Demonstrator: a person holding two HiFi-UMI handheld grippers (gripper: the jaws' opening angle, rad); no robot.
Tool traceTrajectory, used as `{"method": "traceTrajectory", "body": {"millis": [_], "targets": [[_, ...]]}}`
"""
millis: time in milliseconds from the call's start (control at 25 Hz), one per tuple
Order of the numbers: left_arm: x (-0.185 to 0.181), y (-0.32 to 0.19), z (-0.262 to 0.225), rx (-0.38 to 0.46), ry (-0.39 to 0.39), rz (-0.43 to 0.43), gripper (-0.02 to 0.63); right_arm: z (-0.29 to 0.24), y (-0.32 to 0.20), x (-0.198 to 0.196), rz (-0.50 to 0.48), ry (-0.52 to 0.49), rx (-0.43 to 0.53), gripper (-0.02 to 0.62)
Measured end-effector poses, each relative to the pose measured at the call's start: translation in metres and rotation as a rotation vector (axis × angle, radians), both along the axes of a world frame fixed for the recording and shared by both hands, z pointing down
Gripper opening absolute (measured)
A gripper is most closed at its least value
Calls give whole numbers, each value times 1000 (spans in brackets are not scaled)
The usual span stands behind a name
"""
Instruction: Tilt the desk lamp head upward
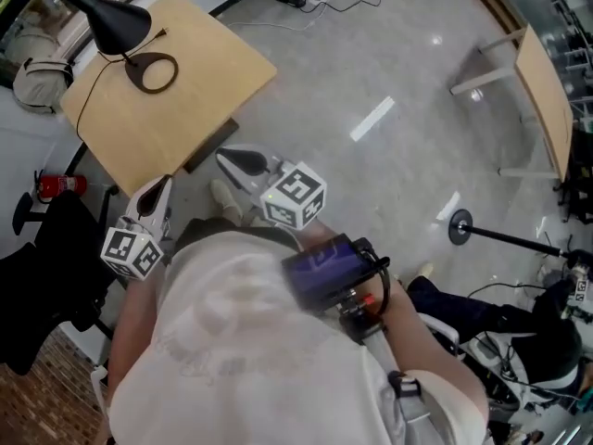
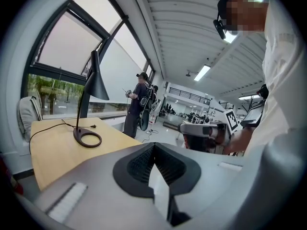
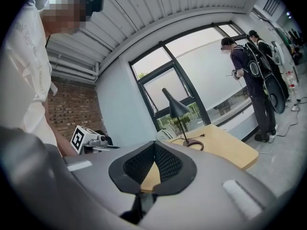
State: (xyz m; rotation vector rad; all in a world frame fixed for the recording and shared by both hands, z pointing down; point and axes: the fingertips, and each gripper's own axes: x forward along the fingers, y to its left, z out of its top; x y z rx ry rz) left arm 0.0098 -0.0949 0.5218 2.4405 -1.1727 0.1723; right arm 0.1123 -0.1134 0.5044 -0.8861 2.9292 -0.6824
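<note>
So, the desk lamp point(image 1: 116, 17) sits at the far-left part of the wooden table point(image 1: 199, 100). Its ring base point(image 1: 153, 72) is flat on the top and a thin cord trails off from it. In the left gripper view the stem stands roughly upright and the cone-shaped lamp head point(image 2: 96, 83) is at its top, with the opening facing down. That means the head's long axis slopes downward and has to be raised.

From both grippers the lamp lies forward and up-left, across the table, and neither one touches it. The left gripper point(image 1: 164, 185) is low at the table's near edge, with its jaws pointed toward the lamp. The right gripper point(image 1: 227, 158) is just beside it over the floor, off the table's near corner, aimed the same way.

My call is that the left one is somewhat nearer to the lamp, though both are well short of it.

Jaw state: on the left gripper point(image 2: 154, 145) the pads meet at the tip with nothing between them. The right gripper point(image 3: 154, 143) is the same, fully closed and empty, and the lamp head point(image 3: 173, 105) is small ahead of it.

Both grippers are held in close to the person's torso. The task looks not yet started, and the next step needs a reach forward plus jaws opened before any contact with the head.
</note>
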Motion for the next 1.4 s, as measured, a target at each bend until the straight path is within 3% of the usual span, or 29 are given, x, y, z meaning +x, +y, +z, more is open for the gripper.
{"method": "traceTrajectory", "body": {"millis": [320, 600, 840, 1120, 1400], "targets": [[-2, -63, 5, 16, 29, 13, 0, -6, -53, -5, 2, 48, 22, 12], [-24, -127, 8, 35, 61, -3, 0, -4, -114, -29, -13, 83, 26, 12], [-22, -118, 9, 6, 95, -13, 0, -10, -113, -25, -23, 126, 13, 12], [-70, -150, 18, 22, 97, -64, 0, -2, -152, -61, -47, 145, 27, 12], [-75, -158, 22, 2, 64, -107, 0, 2, -177, -70, -101, 154, 45, 14]]}}
